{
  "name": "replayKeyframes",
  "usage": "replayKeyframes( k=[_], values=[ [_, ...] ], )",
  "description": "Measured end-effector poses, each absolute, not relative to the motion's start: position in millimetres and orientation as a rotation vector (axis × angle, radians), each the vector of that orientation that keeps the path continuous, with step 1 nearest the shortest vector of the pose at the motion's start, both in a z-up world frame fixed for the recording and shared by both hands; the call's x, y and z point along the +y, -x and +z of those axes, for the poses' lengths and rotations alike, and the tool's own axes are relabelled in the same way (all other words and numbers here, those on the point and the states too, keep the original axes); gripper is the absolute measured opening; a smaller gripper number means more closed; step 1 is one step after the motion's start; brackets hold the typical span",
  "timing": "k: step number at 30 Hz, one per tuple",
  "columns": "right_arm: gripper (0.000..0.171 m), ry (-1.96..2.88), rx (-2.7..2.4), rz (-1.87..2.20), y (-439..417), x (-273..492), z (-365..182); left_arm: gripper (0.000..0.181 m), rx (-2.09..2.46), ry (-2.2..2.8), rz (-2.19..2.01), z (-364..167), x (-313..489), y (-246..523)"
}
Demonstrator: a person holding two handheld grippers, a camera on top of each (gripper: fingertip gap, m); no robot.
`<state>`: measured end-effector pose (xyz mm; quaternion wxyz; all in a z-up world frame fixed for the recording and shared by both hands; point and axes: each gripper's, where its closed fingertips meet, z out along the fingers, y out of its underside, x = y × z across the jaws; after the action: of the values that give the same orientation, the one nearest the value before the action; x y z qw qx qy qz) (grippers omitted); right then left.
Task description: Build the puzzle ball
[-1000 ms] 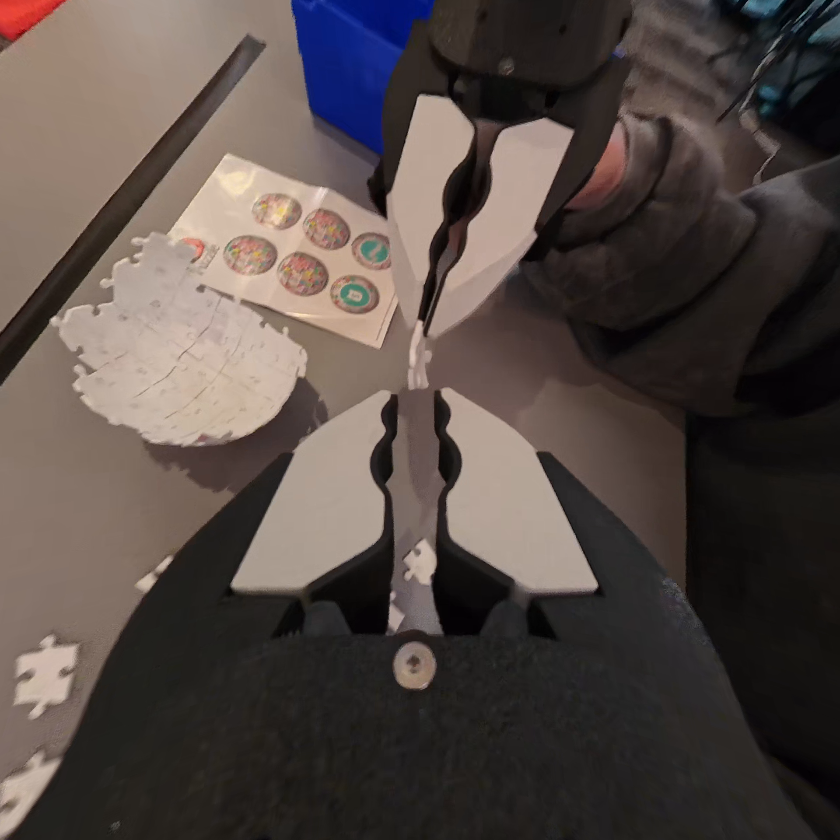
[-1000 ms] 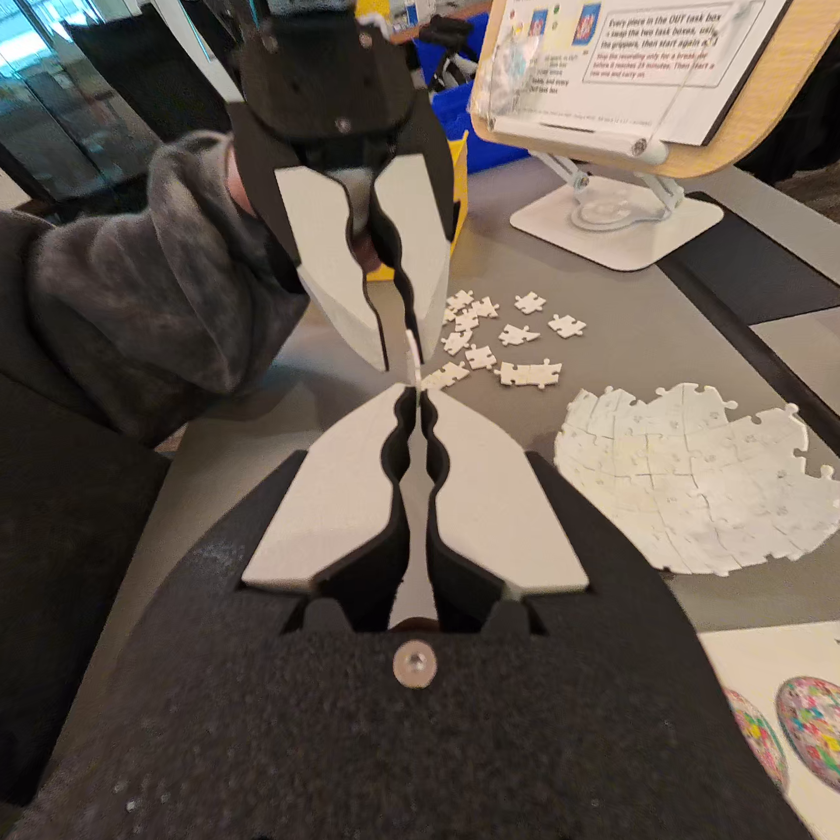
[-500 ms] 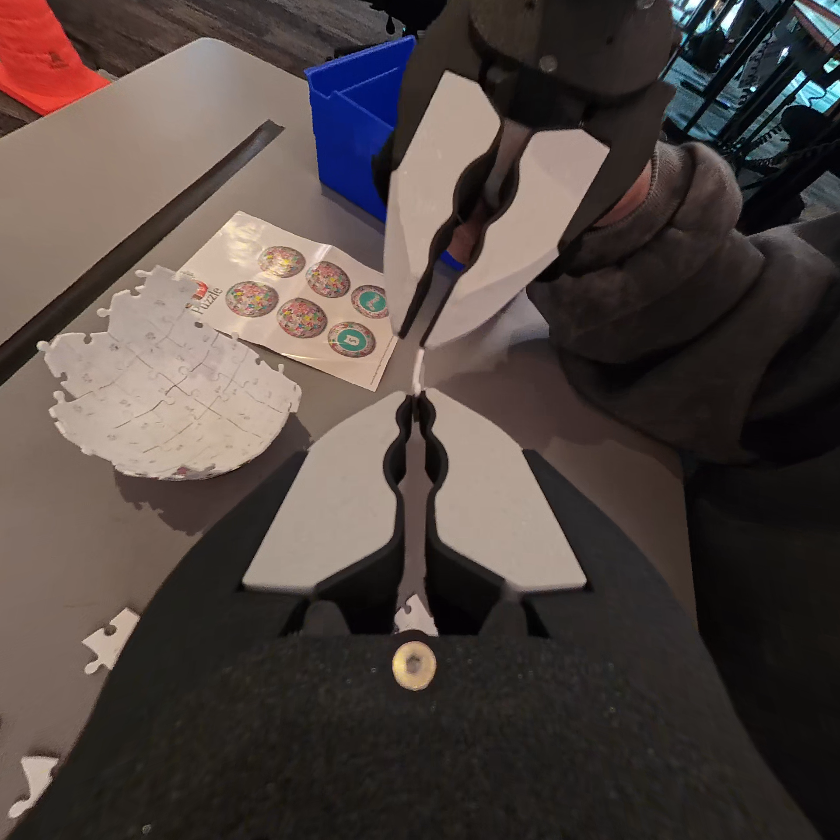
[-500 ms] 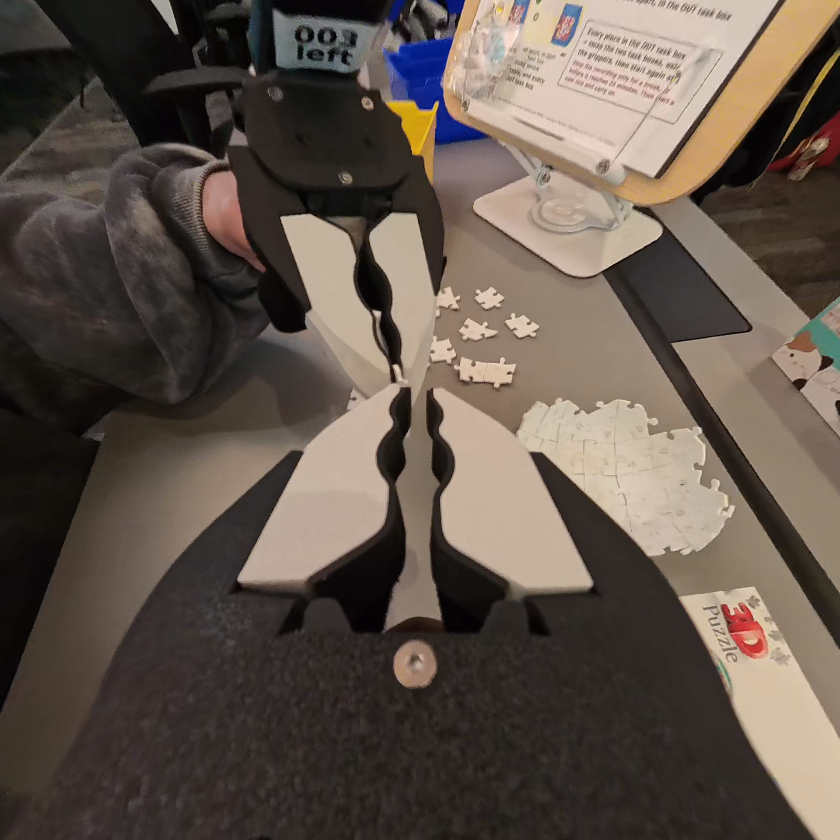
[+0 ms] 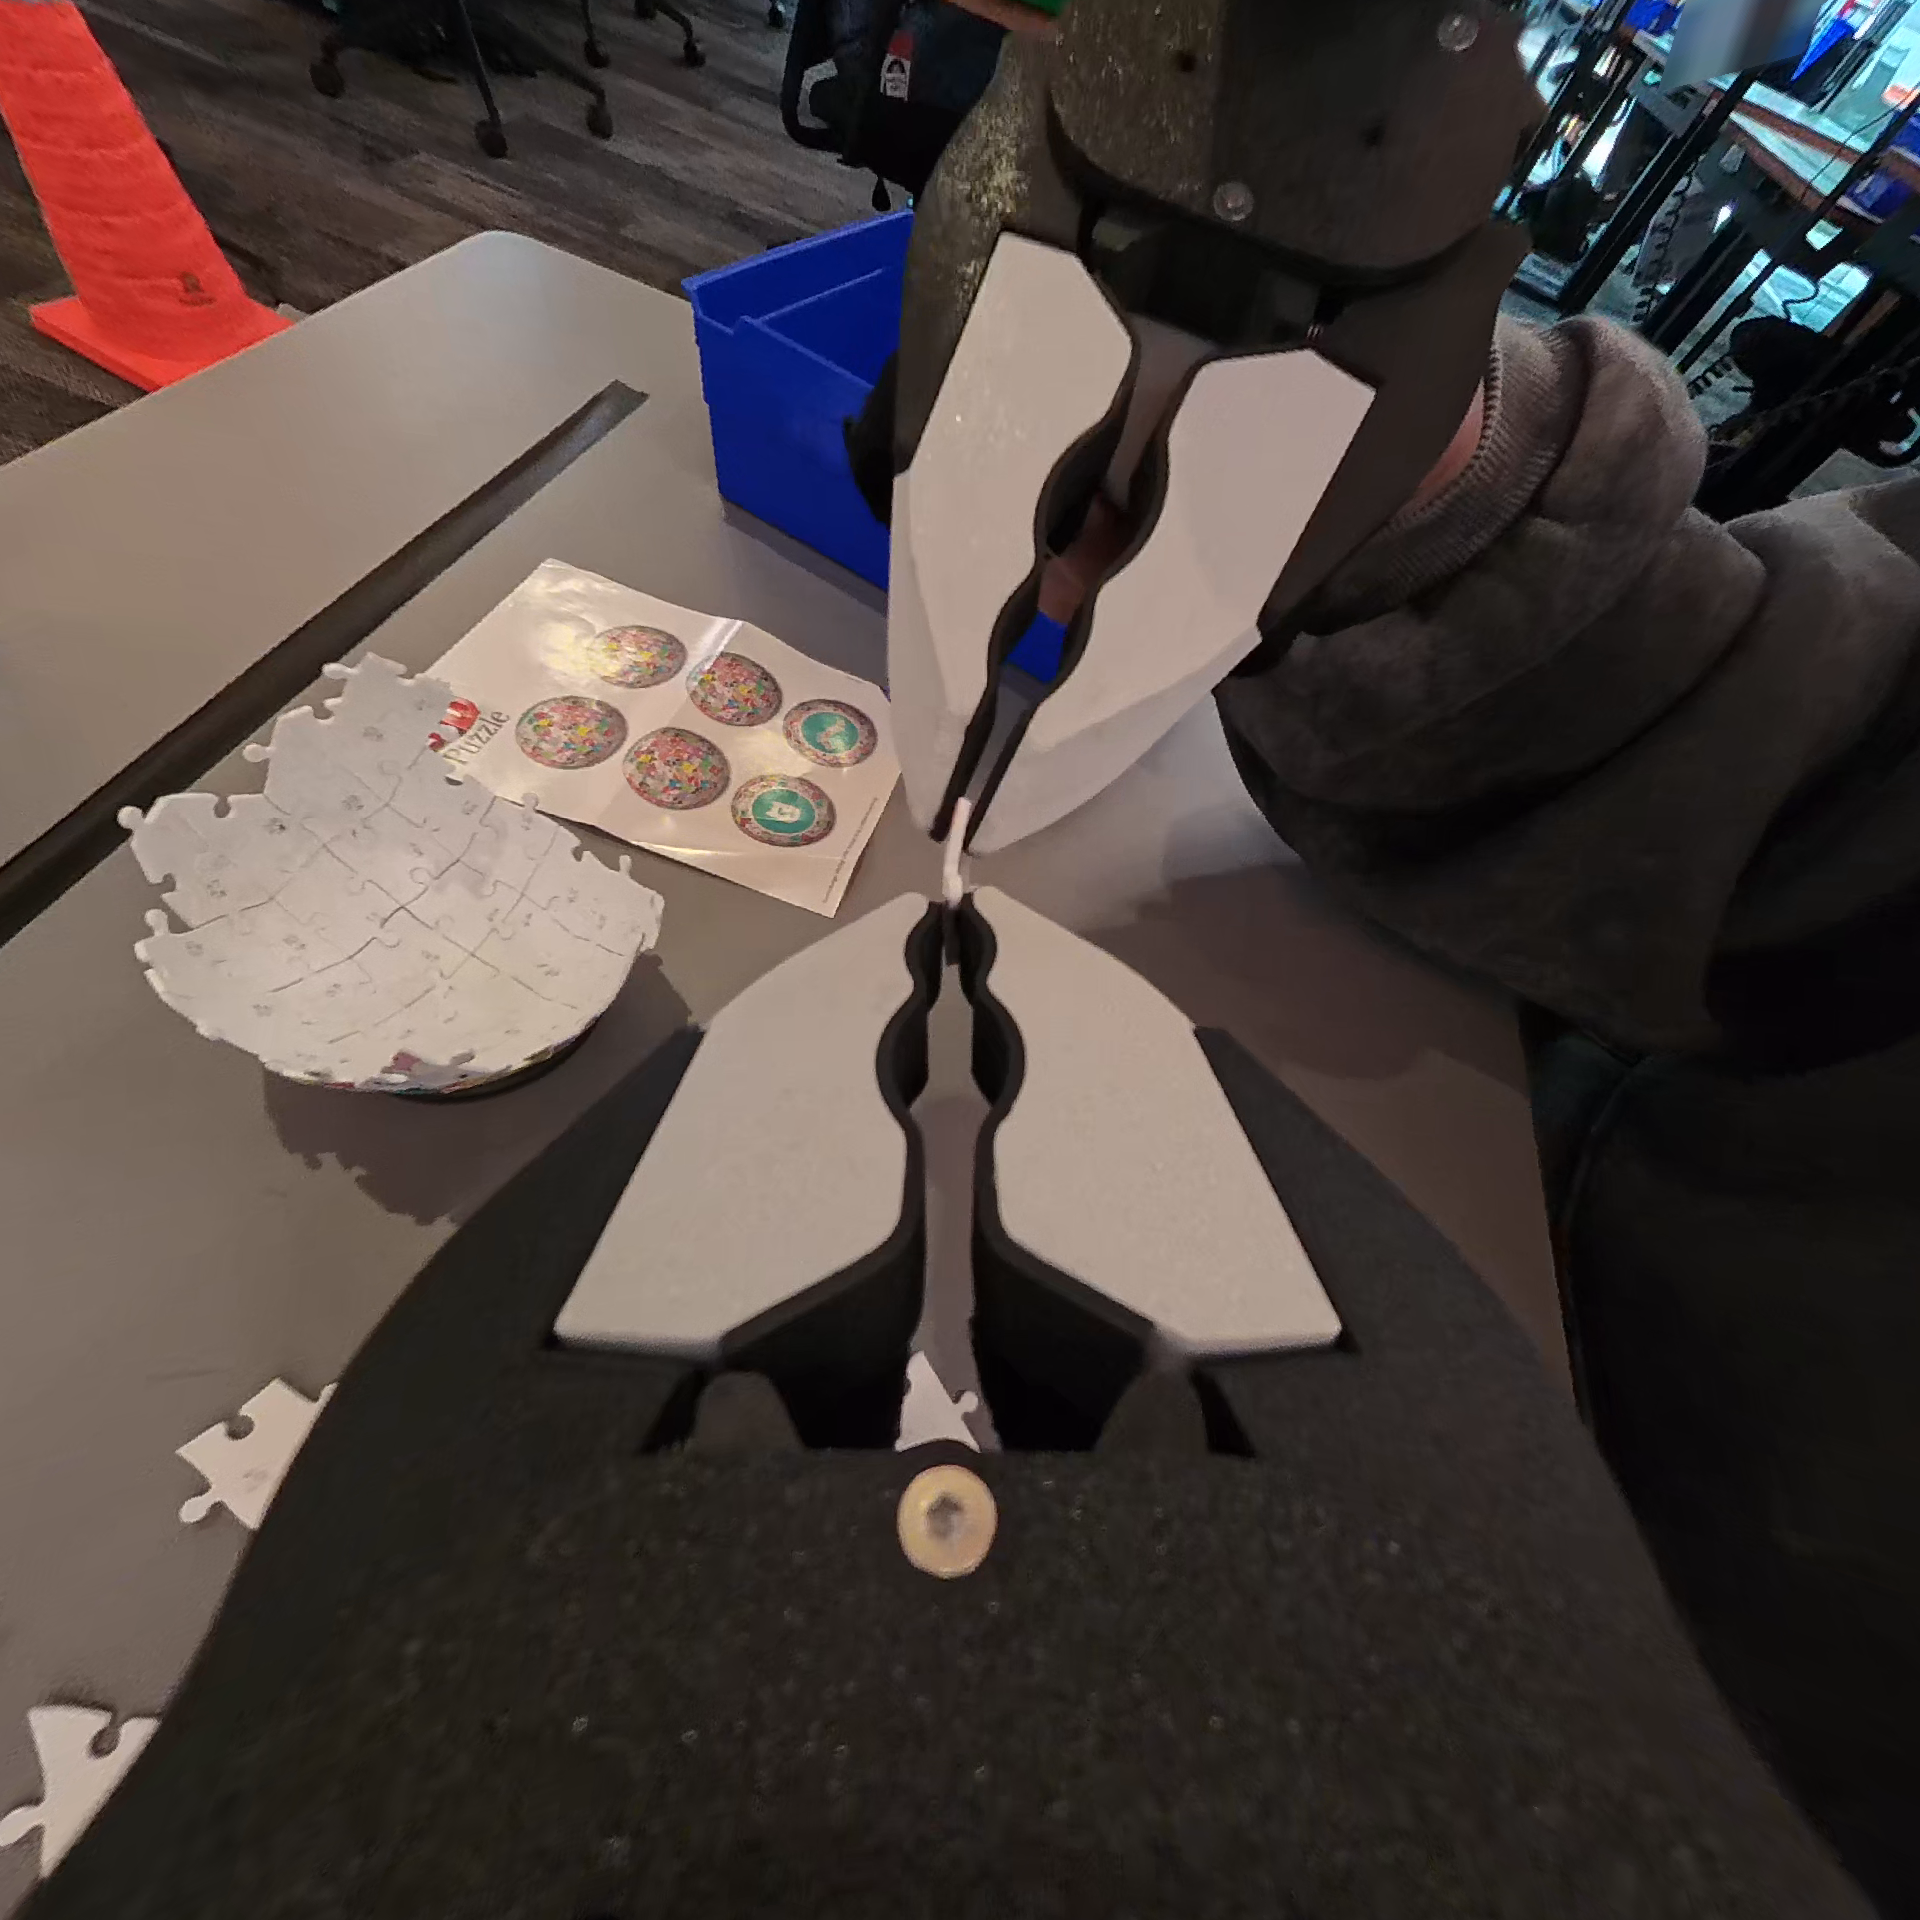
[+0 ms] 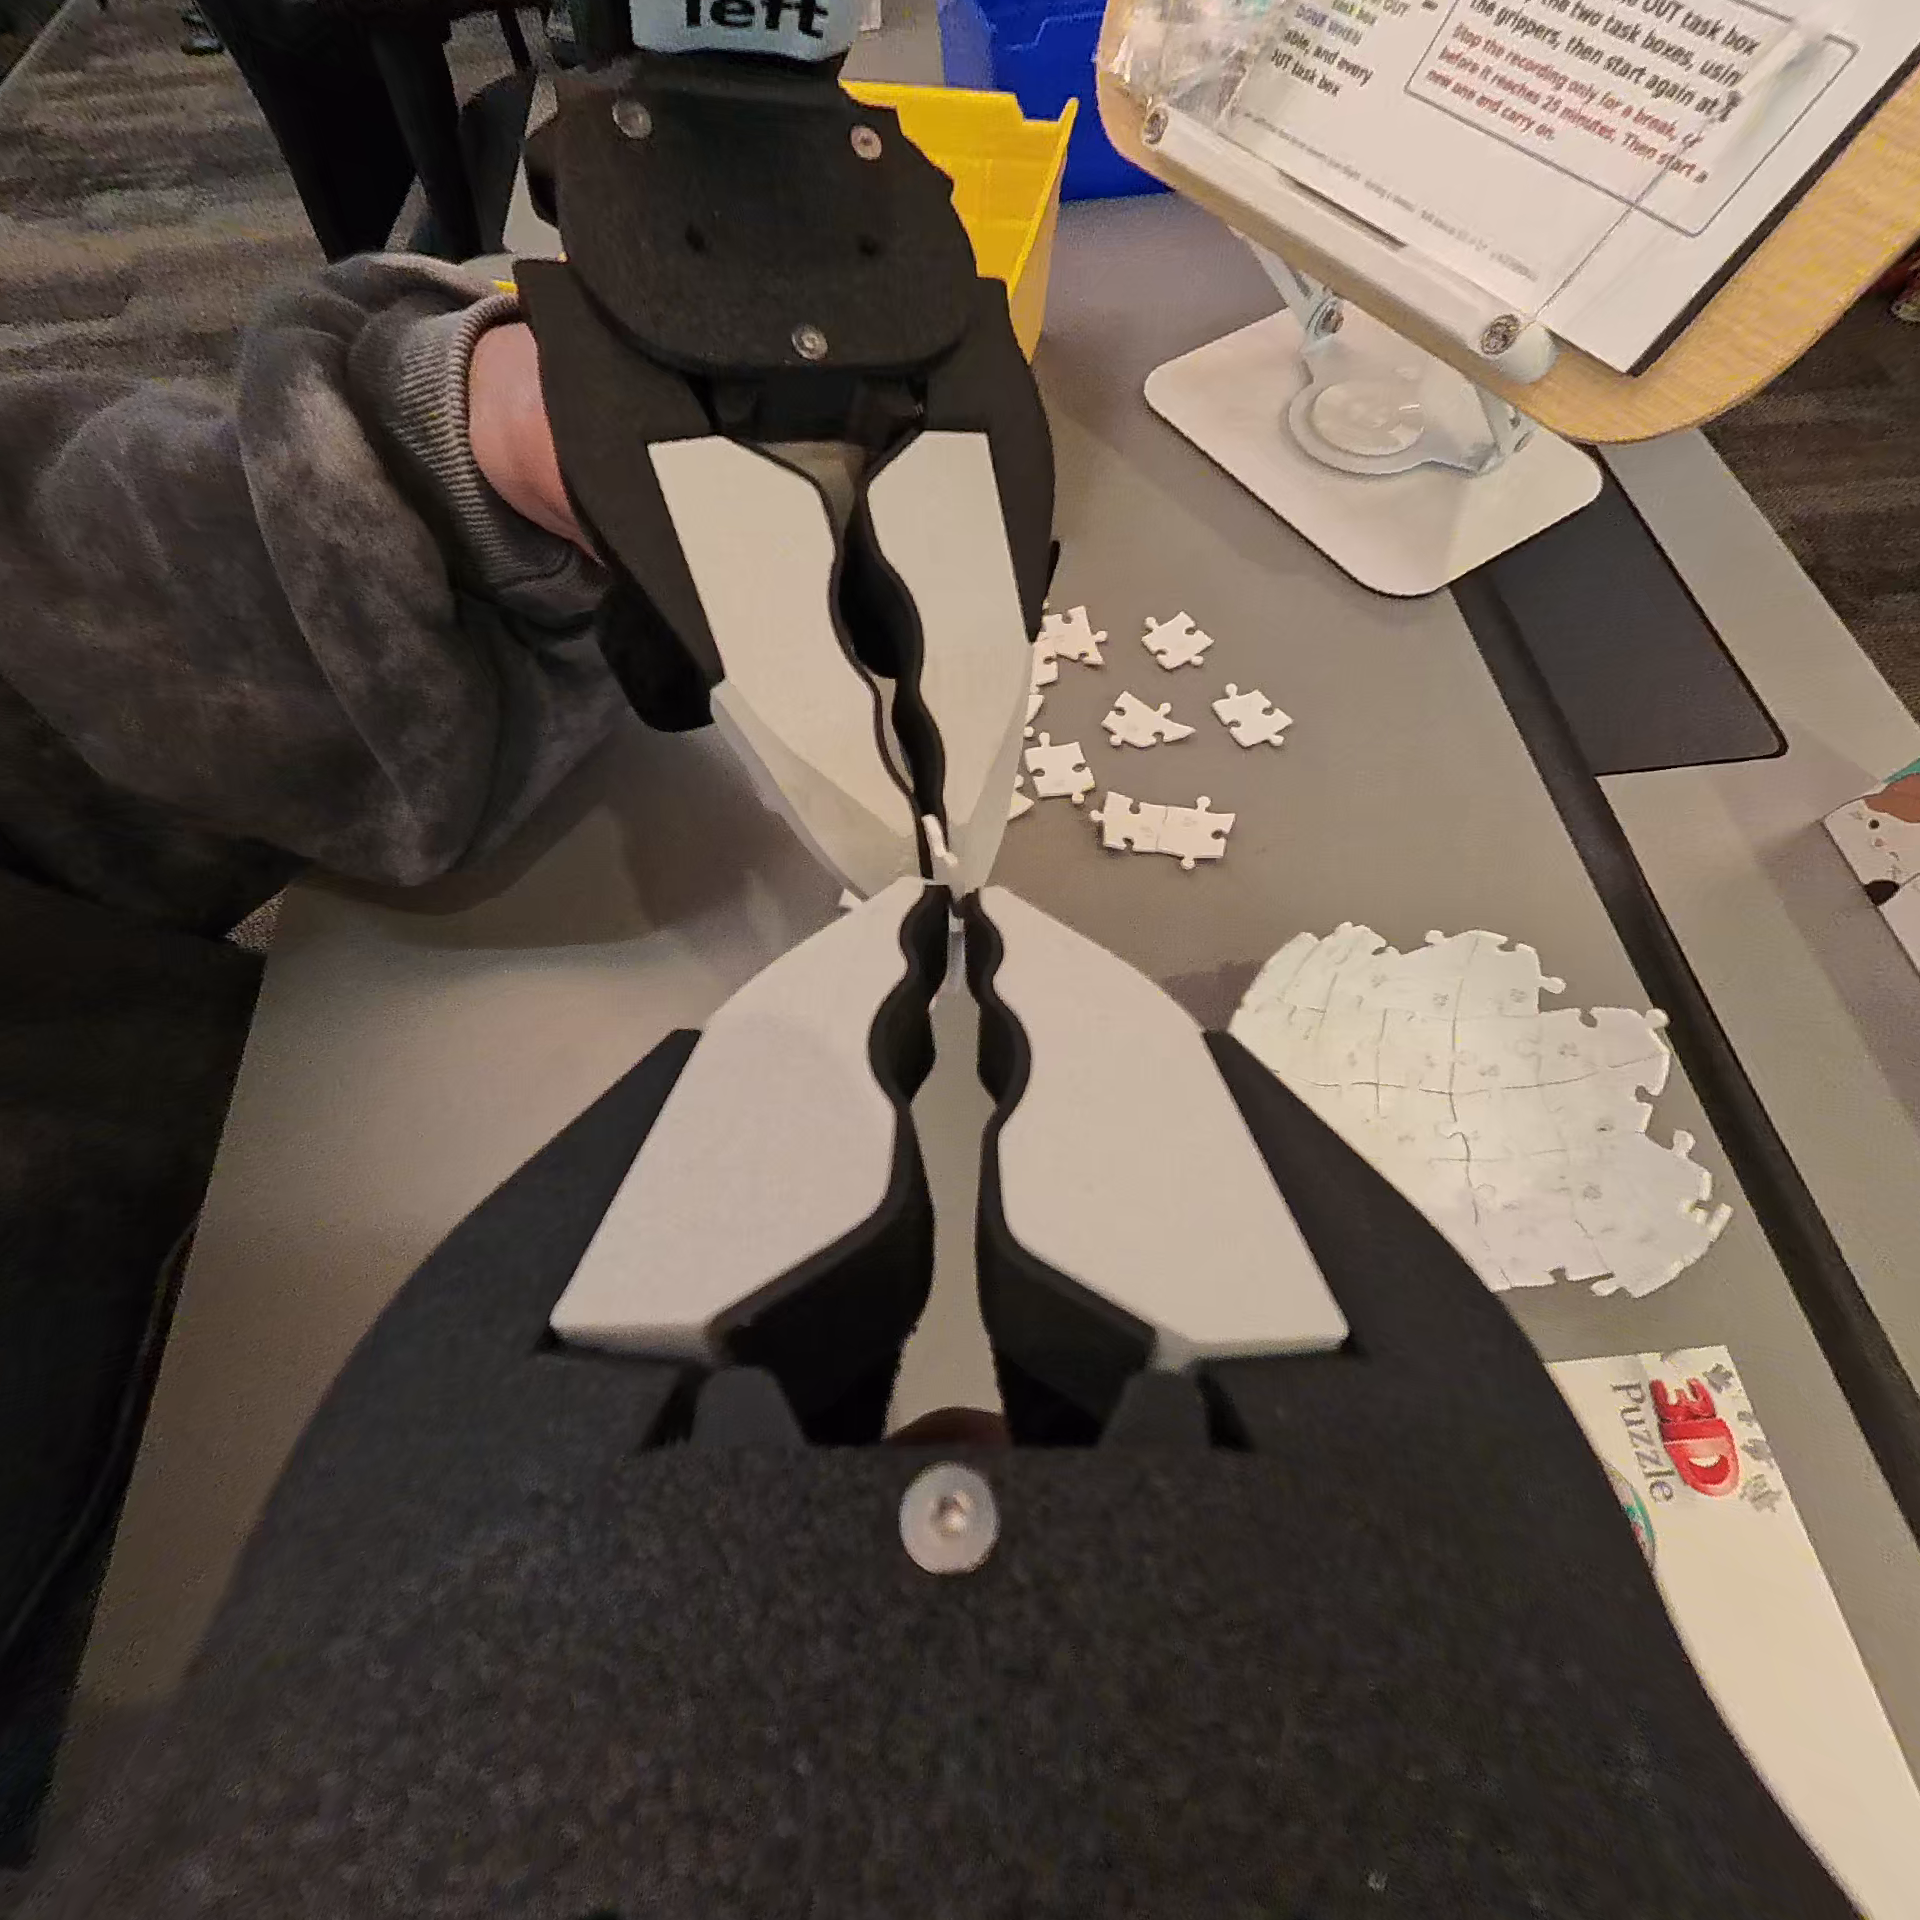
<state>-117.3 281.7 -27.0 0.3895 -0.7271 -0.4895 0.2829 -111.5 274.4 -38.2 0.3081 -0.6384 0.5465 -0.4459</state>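
Two grippers tip to tip: left gripper [image 5: 951, 914] and right gripper [image 5: 961, 831] both clenched on one white puzzle piece [image 5: 956, 868]. One half-built puzzle ball shell [image 5: 384, 904] left; seven loose pieces [image 6: 1153, 727] far right.

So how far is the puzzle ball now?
Partly done: one curved shell of joined pieces lies on the table, open like a bowl. In hand: the left gripper and right gripper meet tip to tip on a small white piece. Left: loose pieces still wait on the table.
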Motion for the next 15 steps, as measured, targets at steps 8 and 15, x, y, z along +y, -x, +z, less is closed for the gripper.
replayKeyframes(
  k=[8,15],
  values=[
    [0.002,1.877,-1.315,0.505,99.6,283.2,17.4,0.019,1.358,1.726,-1.074,-44.4,299.8,134.1],
    [0.002,1.809,-1.617,0.331,68.3,346.3,41.0,0.031,1.135,1.860,-0.992,-63.7,379.1,135.8]
  ],
)
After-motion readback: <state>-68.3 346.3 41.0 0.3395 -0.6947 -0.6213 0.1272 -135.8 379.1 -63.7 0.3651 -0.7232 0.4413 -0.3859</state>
